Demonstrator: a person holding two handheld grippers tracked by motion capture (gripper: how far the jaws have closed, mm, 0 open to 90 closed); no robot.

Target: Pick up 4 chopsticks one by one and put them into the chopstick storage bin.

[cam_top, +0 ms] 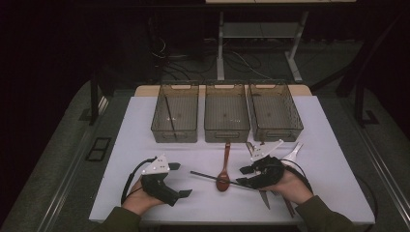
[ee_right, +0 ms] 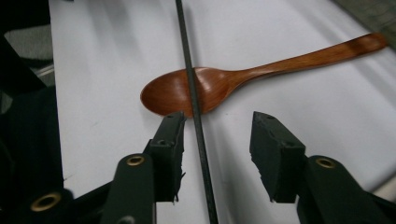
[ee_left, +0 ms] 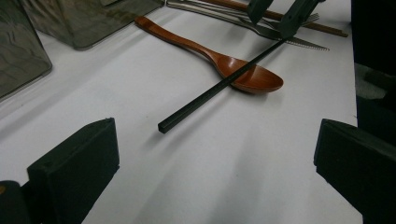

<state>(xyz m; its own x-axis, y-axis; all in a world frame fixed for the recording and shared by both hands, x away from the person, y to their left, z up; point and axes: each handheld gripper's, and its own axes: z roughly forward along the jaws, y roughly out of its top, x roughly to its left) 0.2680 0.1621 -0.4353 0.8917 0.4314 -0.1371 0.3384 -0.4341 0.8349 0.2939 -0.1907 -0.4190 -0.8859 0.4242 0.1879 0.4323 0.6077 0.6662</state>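
From above we see three clear bins (cam_top: 226, 118) lined up at the far side of the white desk (cam_top: 145, 145), and the left bin (cam_top: 175, 118) holds a dark stick leaning inside it. That view also shows a knife (cam_top: 264, 198) and other cutlery tucked under the right hand (cam_top: 290, 186).

The right gripper (ee_right: 217, 135) view gives us what the high view cannot: its fingers (ee_right: 170, 140) are spread, with a black chopstick (ee_right: 196, 121) running between them, close against the left one and apart from the other. The chopstick is thin, square-edged and matt black, and it lies across the bowl of a reddish-brown wooden spoon (ee_right: 205, 86).

From the left gripper (ee_left: 215, 163) view we make out the chopstick's blunt free end raised just off the desk, its far end at the right gripper. The left fingers (ee_left: 79, 163) are spread wide and hold nothing, well apart from the spoon.
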